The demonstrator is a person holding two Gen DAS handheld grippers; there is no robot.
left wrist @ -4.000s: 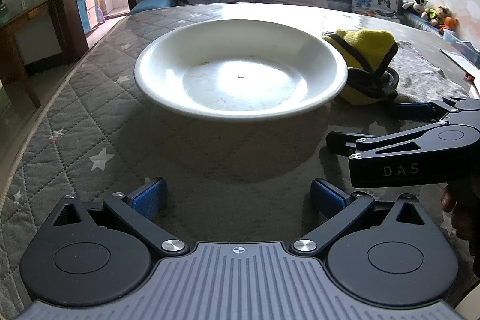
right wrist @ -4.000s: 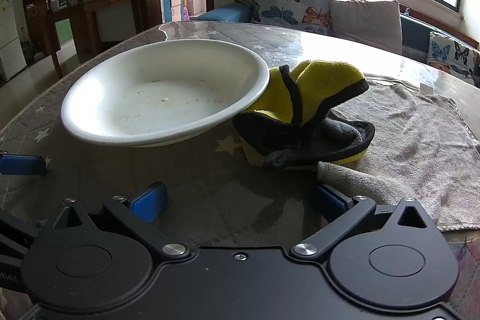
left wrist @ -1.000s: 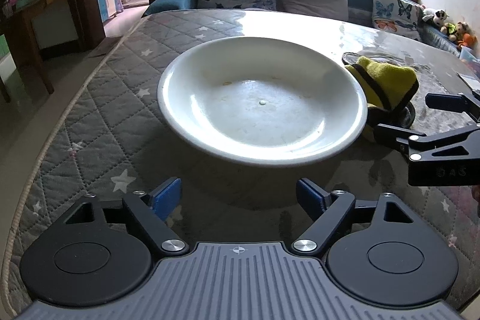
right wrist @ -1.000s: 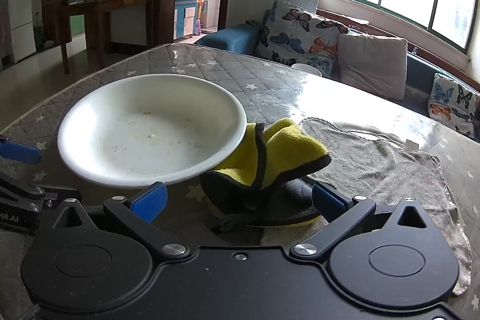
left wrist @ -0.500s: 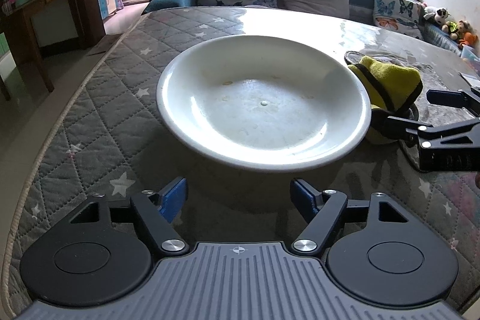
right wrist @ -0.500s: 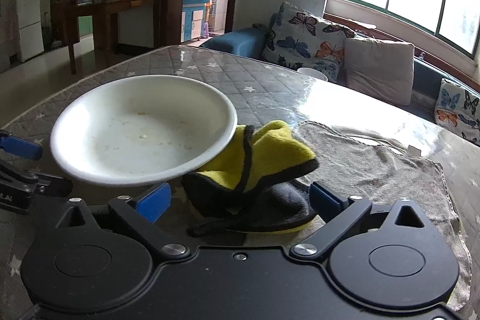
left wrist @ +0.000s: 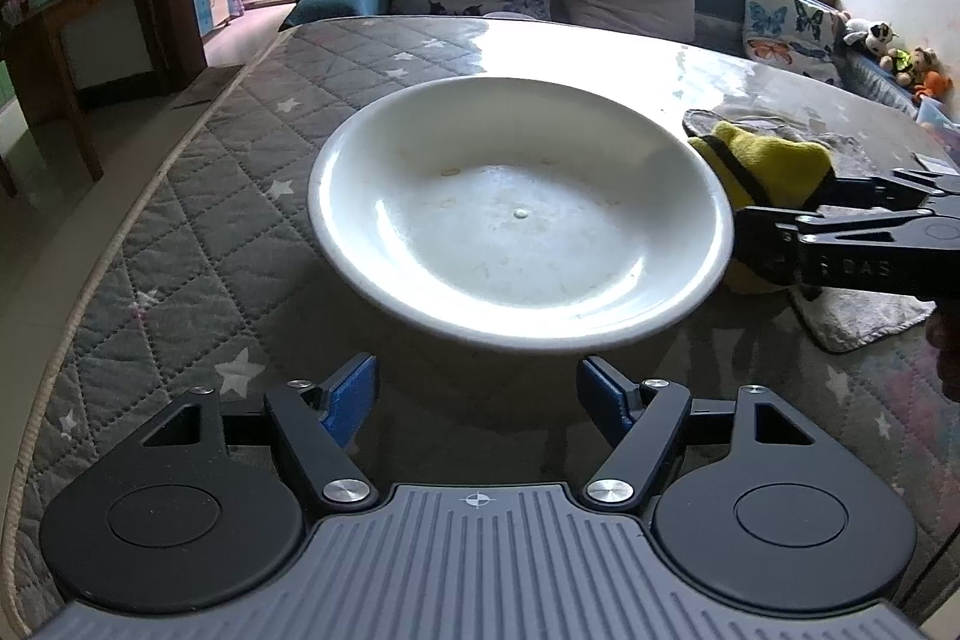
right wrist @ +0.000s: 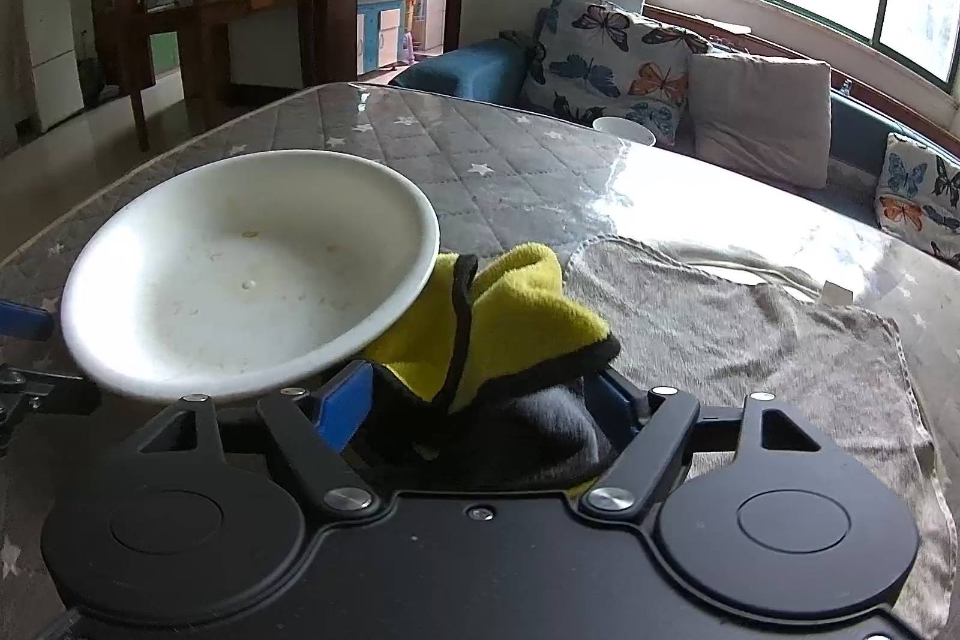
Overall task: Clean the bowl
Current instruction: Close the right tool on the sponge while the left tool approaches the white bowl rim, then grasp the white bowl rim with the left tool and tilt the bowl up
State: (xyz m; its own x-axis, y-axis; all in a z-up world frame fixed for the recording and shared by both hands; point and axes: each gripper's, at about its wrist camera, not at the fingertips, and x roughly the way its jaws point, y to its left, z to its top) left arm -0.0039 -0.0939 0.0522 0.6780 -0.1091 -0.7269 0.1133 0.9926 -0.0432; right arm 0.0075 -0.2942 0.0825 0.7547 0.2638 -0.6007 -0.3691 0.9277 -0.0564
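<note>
A wide white bowl (left wrist: 516, 220) (right wrist: 240, 280) with small food specks sits on the grey quilted table (left wrist: 210, 232). My left gripper (left wrist: 477, 394) stands open just in front of the bowl's near rim, with nothing between its blue pads. A yellow and dark grey cloth (right wrist: 516, 304) (left wrist: 762, 154) lies bunched against the bowl's right side. My right gripper (right wrist: 480, 400) (left wrist: 792, 205) is closing on that cloth. The cloth fills the gap and meets both pads.
A grey towel (right wrist: 750, 340) (left wrist: 852, 316) is spread on the table to the right of the cloth. A small white cup (right wrist: 624, 130) stands at the far edge. The table's rounded edge (left wrist: 78, 316) runs close on the left. Cushions line the sofa behind.
My right gripper has moved forward over the cloth and its jaws have narrowed around it. The left gripper's jaws have narrowed slightly and it has stayed before the bowl.
</note>
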